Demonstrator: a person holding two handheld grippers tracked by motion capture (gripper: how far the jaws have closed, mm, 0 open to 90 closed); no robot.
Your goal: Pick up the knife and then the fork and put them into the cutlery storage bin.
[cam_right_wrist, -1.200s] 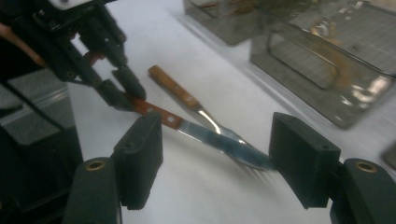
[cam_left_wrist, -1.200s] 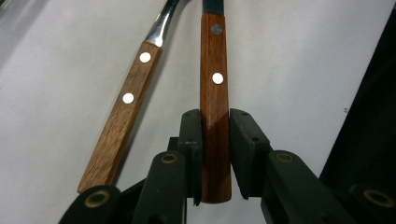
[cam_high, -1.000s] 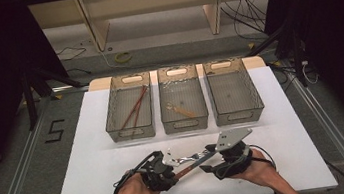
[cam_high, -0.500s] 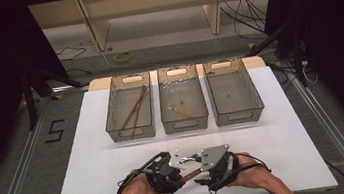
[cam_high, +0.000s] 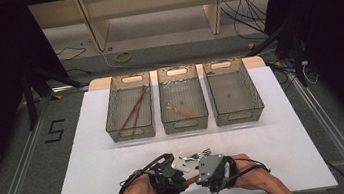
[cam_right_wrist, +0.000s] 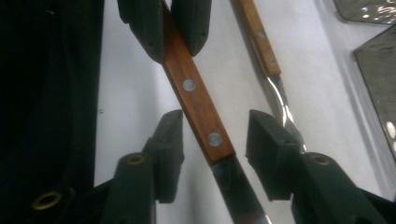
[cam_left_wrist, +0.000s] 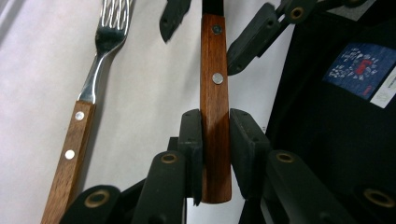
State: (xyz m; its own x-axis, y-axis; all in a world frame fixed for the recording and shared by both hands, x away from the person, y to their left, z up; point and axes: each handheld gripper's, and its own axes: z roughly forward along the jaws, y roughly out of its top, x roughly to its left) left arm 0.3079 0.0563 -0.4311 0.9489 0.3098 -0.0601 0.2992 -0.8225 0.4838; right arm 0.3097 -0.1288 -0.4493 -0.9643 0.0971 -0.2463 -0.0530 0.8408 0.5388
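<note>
Two claws meet over one knife (cam_left_wrist: 215, 107): my left gripper (cam_left_wrist: 215, 140) clamps its wooden handle, and my right gripper (cam_right_wrist: 214, 140), jaws closing, straddles it untouched beside the fork (cam_left_wrist: 88, 88), apparently for handover.

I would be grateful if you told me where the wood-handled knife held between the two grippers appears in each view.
High view: the knife is hard to make out, low centre, between the two grippers.
Left gripper view: upright at centre, handle clamped in the left gripper.
Right gripper view: slanting from top centre to bottom, between the right gripper pads, which have just been closing, gaps remaining.
Shared landmark: the fork lying on the table alongside.
</note>
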